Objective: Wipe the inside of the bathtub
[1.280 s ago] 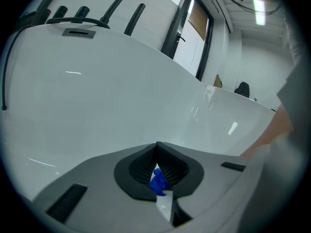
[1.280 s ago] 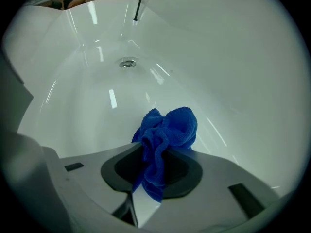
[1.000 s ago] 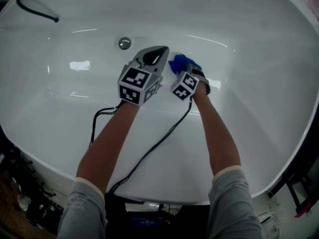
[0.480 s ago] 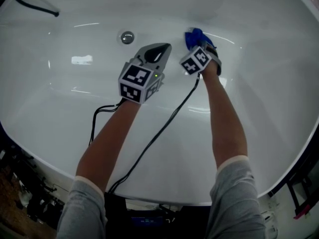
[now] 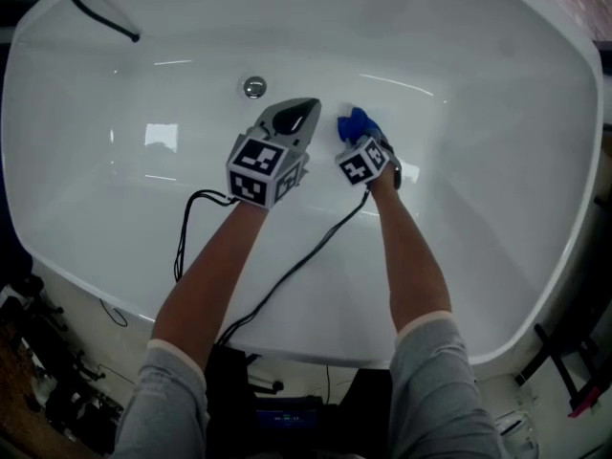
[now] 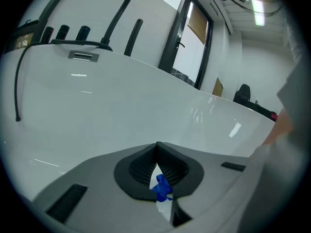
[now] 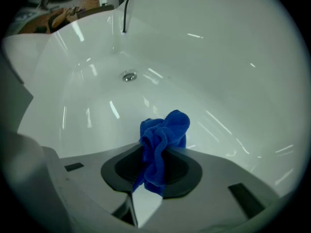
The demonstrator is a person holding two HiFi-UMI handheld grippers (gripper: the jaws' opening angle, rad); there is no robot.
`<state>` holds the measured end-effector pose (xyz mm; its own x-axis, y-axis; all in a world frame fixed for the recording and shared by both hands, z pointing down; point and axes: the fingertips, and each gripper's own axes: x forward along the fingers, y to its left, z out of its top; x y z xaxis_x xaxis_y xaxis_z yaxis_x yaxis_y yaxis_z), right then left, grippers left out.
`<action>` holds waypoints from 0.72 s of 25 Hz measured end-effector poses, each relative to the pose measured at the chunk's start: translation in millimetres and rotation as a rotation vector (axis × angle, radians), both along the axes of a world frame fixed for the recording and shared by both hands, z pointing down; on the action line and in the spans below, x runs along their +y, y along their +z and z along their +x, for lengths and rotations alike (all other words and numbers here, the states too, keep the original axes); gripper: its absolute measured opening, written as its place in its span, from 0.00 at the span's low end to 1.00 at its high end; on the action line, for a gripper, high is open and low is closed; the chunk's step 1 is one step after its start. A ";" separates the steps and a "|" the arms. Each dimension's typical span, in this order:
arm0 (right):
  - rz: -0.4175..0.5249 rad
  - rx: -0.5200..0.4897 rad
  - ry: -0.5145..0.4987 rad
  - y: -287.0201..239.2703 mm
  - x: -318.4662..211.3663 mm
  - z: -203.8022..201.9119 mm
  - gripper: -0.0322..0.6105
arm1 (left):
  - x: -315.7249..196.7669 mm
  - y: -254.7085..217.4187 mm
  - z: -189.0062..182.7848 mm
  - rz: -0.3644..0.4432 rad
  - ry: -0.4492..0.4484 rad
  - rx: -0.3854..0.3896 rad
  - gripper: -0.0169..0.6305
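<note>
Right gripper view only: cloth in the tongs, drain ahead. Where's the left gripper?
Observer: The left gripper is inside the tub, just left of the right gripper and nearer the drain.
Operator: Its tongs, open or shut?
Observer: Shut, tips together.

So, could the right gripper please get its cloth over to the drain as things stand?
Probably yes: the right gripper view shows only bare bathtub floor between cloth and drain, though the left gripper sits close beside that line.
</note>
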<state>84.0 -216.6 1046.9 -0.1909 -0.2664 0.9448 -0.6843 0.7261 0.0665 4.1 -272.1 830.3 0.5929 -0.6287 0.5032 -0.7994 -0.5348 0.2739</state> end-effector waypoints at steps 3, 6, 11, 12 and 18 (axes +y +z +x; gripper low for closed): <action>0.074 -0.085 0.068 -59.9 7.0 3.2 0.21 | 15.8 -37.4 -4.5 -0.004 -0.022 0.003 0.01; 0.155 -0.186 0.146 -142.0 8.4 10.3 0.21 | 29.9 -90.4 -4.3 0.015 -0.038 0.010 0.01; 0.253 -0.349 0.298 -302.3 31.0 23.3 0.22 | 68.8 -196.0 -13.0 0.030 -0.070 0.010 0.01; 0.274 -0.375 0.316 -336.1 38.8 27.2 0.22 | 78.4 -219.2 -14.5 0.034 -0.081 0.014 0.01; 0.432 -0.486 0.357 -533.5 84.0 65.7 0.22 | 134.6 -356.8 -25.6 0.094 -0.173 0.023 0.01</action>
<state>149.8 -132.6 513.4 -0.3927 -0.7196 0.5727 -0.8991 0.4313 -0.0746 -21.5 -137.6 473.4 0.4831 -0.7655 0.4251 -0.8755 -0.4143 0.2487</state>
